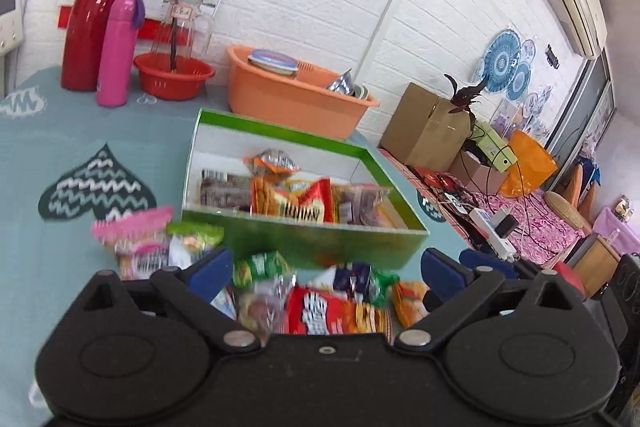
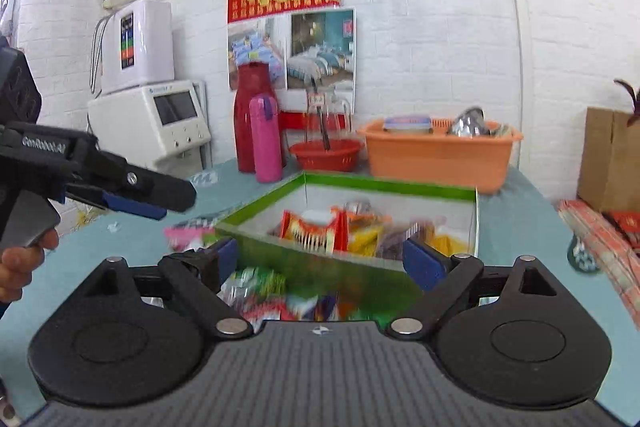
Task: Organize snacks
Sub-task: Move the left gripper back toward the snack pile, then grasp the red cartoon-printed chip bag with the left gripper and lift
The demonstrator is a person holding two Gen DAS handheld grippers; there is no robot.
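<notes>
Nearest, a loose heap of snack packets (image 1: 320,303) is seen on the table (image 1: 60,259), just before the green box (image 1: 320,243). The left tongs (image 1: 326,275) are spread wide above this heap and nothing is held. The right tongs (image 2: 332,261) are also spread wide and empty. The box is set with its long axis across the left view, one corner pointing to the right tongs. More packets (image 1: 296,197) are laid inside. Behind it an orange basin (image 1: 296,95) is placed.
</notes>
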